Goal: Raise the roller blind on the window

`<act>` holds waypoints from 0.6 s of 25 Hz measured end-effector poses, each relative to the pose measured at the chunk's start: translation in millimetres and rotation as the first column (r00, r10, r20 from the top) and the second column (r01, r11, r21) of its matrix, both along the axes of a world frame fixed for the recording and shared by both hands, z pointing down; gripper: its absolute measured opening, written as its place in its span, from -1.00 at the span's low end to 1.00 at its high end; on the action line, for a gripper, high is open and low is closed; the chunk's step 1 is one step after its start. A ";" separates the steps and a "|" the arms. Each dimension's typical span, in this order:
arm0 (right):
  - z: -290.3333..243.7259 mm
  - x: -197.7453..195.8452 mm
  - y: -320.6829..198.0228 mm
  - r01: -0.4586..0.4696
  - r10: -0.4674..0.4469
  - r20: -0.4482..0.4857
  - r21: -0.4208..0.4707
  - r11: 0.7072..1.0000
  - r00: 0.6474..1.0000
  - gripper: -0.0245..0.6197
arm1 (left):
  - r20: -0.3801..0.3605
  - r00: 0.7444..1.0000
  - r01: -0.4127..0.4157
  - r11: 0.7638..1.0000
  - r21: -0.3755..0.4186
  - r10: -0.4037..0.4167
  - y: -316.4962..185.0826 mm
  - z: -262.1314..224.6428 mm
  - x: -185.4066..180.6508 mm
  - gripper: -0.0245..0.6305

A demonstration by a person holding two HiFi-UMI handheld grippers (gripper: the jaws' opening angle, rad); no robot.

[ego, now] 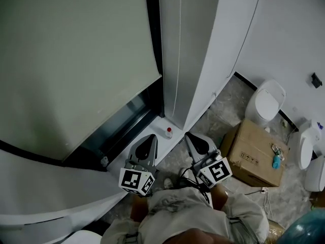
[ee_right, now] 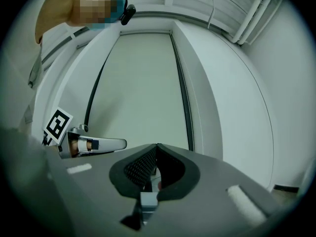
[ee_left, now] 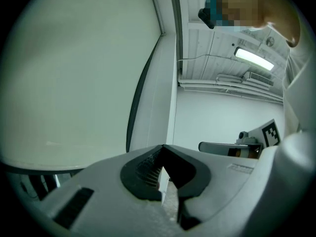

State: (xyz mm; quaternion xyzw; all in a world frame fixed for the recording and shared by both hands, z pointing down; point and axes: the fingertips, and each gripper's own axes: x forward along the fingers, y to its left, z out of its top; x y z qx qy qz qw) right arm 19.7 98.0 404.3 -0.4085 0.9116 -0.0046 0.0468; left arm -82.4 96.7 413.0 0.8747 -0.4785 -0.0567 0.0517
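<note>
Nearest the head cam: your pale jacket [ego: 177,212], bottom centre. Just above it your two grippers sit side by side, both pointing at the window, marker cubes toward you.

Left gripper [ego: 152,137]: jaws together, tips meeting, nothing between them. Right gripper [ego: 187,134]: same, closed on nothing. Both are short of the blind, no contact.

Roller blind [ego: 71,60] fills the upper left of the head view, lowered over most of the window. A strip of dark glass [ego: 127,117] shows under its bottom edge. In the left gripper view the blind [ee_left: 74,73] is the big pale sheet at left. In the right gripper view the blind [ee_right: 138,83] is centre frame, above the jaws.

A small white bottle [ego: 168,132] with a red cap stands on the white ledge [ego: 175,139], between the two gripper tips. White wall panel [ego: 203,44] upper centre.

On the marbled floor [ego: 223,111] at right: cardboard box [ego: 256,154], with a white fixture [ego: 266,103] just beyond it.
</note>
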 end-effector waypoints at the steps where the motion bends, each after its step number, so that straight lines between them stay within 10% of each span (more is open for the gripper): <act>1: 0.3 0.6 -6.3 0.000 0.000 0.002 -0.001 1.000 1.000 -0.89 | -0.003 1.000 -0.002 1.000 -0.003 0.002 -5.8 1.5 1.1 -0.91; 15: -2.8 23.6 -90.8 0.078 -0.078 -0.003 0.023 0.997 0.997 -0.89 | -0.013 0.998 0.059 0.998 -0.012 -0.059 -83.3 -3.3 28.3 -0.91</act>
